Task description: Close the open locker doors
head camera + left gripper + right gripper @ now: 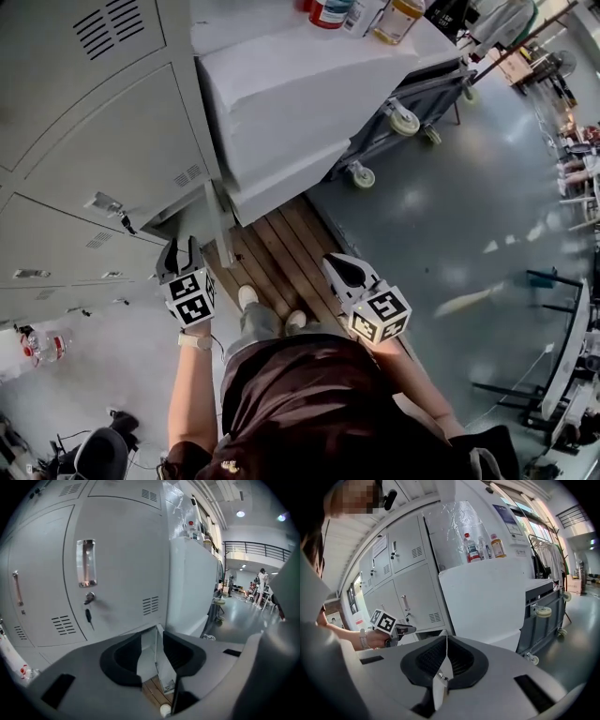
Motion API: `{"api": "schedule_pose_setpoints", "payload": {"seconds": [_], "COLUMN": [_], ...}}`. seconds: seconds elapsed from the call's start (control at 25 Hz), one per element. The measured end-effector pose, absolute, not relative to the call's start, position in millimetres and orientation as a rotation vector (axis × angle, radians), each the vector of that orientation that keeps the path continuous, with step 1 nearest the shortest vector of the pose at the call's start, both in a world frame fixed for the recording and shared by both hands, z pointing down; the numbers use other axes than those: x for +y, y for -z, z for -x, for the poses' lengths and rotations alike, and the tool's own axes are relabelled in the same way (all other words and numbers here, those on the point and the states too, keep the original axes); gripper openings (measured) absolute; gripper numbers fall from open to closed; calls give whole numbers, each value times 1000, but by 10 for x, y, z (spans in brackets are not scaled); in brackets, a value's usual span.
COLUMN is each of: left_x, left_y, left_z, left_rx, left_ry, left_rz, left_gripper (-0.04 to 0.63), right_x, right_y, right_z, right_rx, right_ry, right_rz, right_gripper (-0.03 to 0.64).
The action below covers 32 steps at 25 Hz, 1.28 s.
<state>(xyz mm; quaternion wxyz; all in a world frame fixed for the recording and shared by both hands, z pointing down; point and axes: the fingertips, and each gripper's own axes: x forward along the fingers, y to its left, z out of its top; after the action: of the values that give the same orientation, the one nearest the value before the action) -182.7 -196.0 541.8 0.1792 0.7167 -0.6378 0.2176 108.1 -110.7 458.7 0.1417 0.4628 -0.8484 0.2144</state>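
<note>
I count one open locker door (192, 223), three bottles (330, 11) (362, 13) (398, 19) atop the white cabinet (281, 94), one water bottle (42, 345) on the floor (122, 366), and two grippers: left gripper (180, 246), right gripper (334, 263).
</note>
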Motion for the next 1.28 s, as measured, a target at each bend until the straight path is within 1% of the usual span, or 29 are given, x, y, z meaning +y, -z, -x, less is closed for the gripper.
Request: {"api": "schedule_pose_setpoints", "payload": {"seconds": [0.24,0.48,0.6,0.88,1.28], "left_x": [-1837,-1660,-1577,-1473,-1357], "left_y": [-5911,-6486,-6704,-6914,-6974], "left_z": [1252,913,869,894,1057], "left_rx": [-1605,-1471,-1444,-1437,-1467], "left_ry": [-739,-870,-908,-1015,-983], "left_rz": [-2073,-2054,-2032,-1988,-1933], "left_gripper": [180,196,204,210,201], "right_x": [-924,-770,-697,-624,-718], "right_y": [-4786,-4952,-5039,-5091,-5075], "right_z": [-1295,-1507,-1597,-1702,-1628], "right_rx": [-2401,-2345,-2318,-2283,-2285], "right_ry": [-652,-703,-732,-756,-726], "right_rz": [-1349,-1393,-1400,-1410,-1367], "right_gripper": [34,34,34,34,34]}}
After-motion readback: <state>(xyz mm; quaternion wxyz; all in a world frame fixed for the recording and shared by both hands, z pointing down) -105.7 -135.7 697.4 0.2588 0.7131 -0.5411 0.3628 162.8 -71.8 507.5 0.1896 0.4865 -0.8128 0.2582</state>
